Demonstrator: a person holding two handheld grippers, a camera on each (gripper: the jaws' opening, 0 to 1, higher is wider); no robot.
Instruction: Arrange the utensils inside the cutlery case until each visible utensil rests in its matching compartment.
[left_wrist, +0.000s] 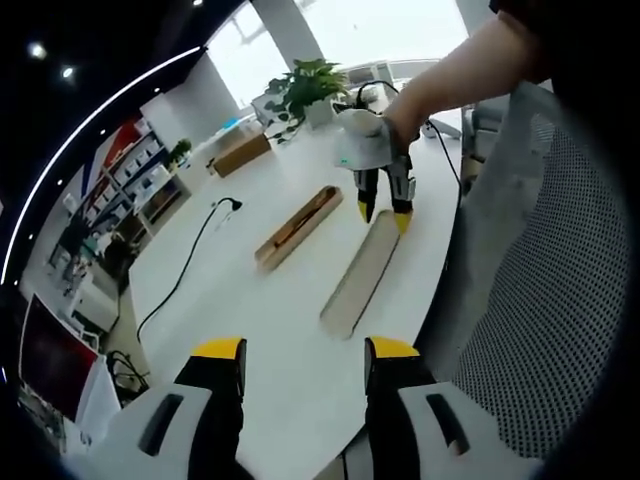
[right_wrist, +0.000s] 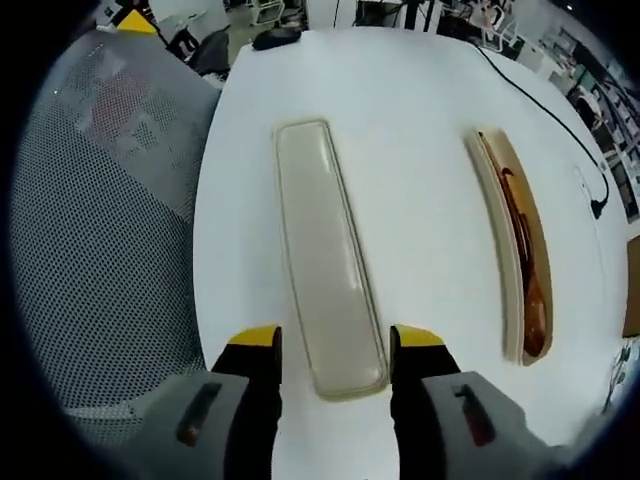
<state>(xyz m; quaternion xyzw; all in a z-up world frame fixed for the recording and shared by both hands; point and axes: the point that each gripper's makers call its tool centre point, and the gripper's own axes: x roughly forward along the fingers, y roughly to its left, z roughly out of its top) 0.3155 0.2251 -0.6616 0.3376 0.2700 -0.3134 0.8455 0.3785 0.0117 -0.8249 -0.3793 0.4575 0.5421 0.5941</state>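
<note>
Yellow-tipped jaws of the right gripper (right_wrist: 334, 350) stood apart on either side of the near end of a long cream lid (right_wrist: 328, 255), which lay flat on the white table (right_wrist: 420, 170); whether the tips pressed the lid's edges could not be told. From the left gripper view, the same right gripper (left_wrist: 384, 214), held by a person's hand (left_wrist: 405, 125), hung over the far end of the lid (left_wrist: 360, 272), its two tips pointing down at it. The left gripper (left_wrist: 305, 352) was held back over the table's near edge, jaws spread wide and gripping nothing.

Two long pieces lay on the table: the lid and the open cutlery case (right_wrist: 513, 240), well apart and roughly parallel. In the right gripper view both ran lengthwise away from the camera. The case held brown wooden utensils (right_wrist: 527, 262) lying along its length, a rounded spoon-like bowl at the near end; their exact number could not be made out. In the left gripper view the case (left_wrist: 298, 226) lay left of the lid, both slanting up to the right.

One black cable (left_wrist: 185, 270) trailed across the table. One potted plant (left_wrist: 305, 88) stood at the far side, and a grey mesh chair back (right_wrist: 105, 215) stood beside the table.
</note>
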